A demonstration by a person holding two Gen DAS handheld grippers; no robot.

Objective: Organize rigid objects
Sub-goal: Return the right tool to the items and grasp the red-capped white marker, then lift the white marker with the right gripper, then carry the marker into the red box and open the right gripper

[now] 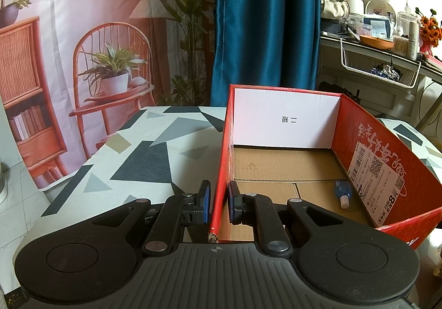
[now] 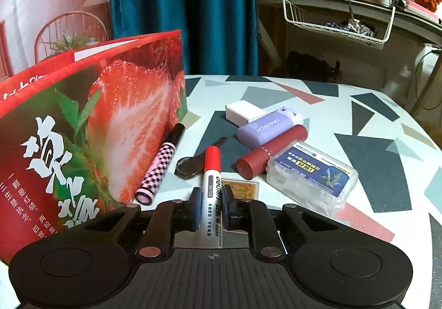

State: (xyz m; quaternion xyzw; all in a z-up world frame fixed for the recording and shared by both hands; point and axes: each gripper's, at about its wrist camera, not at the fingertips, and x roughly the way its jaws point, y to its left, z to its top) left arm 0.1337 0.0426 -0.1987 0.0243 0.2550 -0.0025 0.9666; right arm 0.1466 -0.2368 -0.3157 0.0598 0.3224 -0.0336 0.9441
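Note:
My left gripper (image 1: 218,202) straddles the left wall of the red cardboard box (image 1: 222,148), one finger outside, one inside, jaws closed on the wall. Inside the box lies a small blue bottle with a white cap (image 1: 342,193). The box also shows in the right wrist view (image 2: 91,121) at the left, with a strawberry print. My right gripper (image 2: 211,205) is shut on a white marker with a red cap (image 2: 212,184). Beyond it lie a pink checkered pen (image 2: 161,168), a key ring (image 2: 190,164), a dark red tube (image 2: 272,151), a lilac case (image 2: 269,126), a white block (image 2: 243,111) and a clear floss-pick box (image 2: 312,177).
The table has a grey and white triangle-patterned cloth (image 2: 373,126). A small orange card (image 2: 243,187) lies under the right gripper's fingers. A blue curtain (image 1: 265,19) hangs behind the table. A cluttered shelf with a wire basket (image 1: 381,68) stands at the back right.

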